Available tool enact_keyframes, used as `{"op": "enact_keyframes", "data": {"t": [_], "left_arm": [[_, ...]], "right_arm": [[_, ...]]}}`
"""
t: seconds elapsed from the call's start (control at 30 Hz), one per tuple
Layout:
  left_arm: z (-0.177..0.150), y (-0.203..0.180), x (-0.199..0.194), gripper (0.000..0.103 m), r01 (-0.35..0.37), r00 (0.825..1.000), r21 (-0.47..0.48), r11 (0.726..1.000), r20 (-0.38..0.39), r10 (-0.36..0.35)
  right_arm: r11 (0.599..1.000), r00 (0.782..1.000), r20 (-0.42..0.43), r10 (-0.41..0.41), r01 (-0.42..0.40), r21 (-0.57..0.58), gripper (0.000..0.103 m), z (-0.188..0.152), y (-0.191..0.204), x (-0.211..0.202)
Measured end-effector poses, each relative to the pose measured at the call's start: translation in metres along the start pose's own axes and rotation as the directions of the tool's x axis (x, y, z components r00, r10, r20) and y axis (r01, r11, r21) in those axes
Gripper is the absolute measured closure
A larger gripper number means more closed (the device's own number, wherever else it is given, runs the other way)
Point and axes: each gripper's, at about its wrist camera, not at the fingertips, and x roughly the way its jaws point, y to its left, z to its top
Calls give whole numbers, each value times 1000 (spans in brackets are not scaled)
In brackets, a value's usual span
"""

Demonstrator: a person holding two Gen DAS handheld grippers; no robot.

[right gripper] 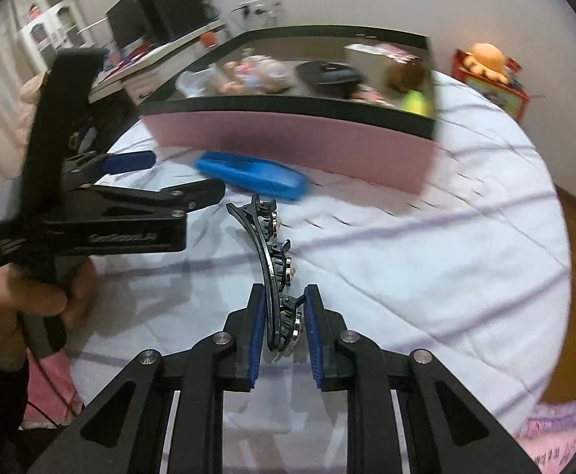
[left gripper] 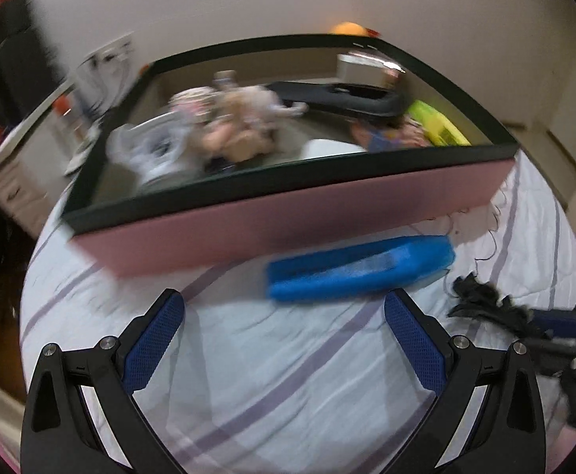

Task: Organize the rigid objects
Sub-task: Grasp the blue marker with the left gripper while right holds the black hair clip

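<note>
Striped white bedsheet under both grippers. Right gripper clamped narrowly on a black hair clip projecting forward of the fingertips. Left gripper spread wide, empty. Beyond the fingers: blue case, then pink-sided storage box holding blurred toys.

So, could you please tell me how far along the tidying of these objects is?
Done: several toys and a black tray already lie in the pink box. In hand: the right gripper has its jaws shut on a black hair clip. Left: the blue case lies on the bedsheet, and the left gripper is open and empty.
</note>
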Motion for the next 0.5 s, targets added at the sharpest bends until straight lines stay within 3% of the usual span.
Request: {"op": "enact_keyframes", "data": {"t": [0.1, 0.2, 0.3, 0.4, 0.5], "left_arm": [[8, -8, 9, 0, 99, 995, 61, 993, -12, -98], [11, -12, 11, 0, 150, 989, 92, 984, -31, -148], [8, -14, 4, 1, 240, 971, 125, 963, -30, -238], [5, -19, -1, 1, 283, 959, 152, 947, -38, -281], [4, -28, -2, 1, 268, 963, 191, 944, -39, -265]], "right_arm": [[999, 1000, 4, -15, 15, 34, 84, -5, -13, -3], [998, 1000, 7, -21, 21, 54, 84, -5, -19, -5], [997, 1000, 11, -27, 26, 68, 84, -3, -22, -5], [996, 999, 11, -33, 32, 78, 84, -2, -24, -5], [996, 999, 12, -38, 36, 83, 84, -1, -25, -5]]}}
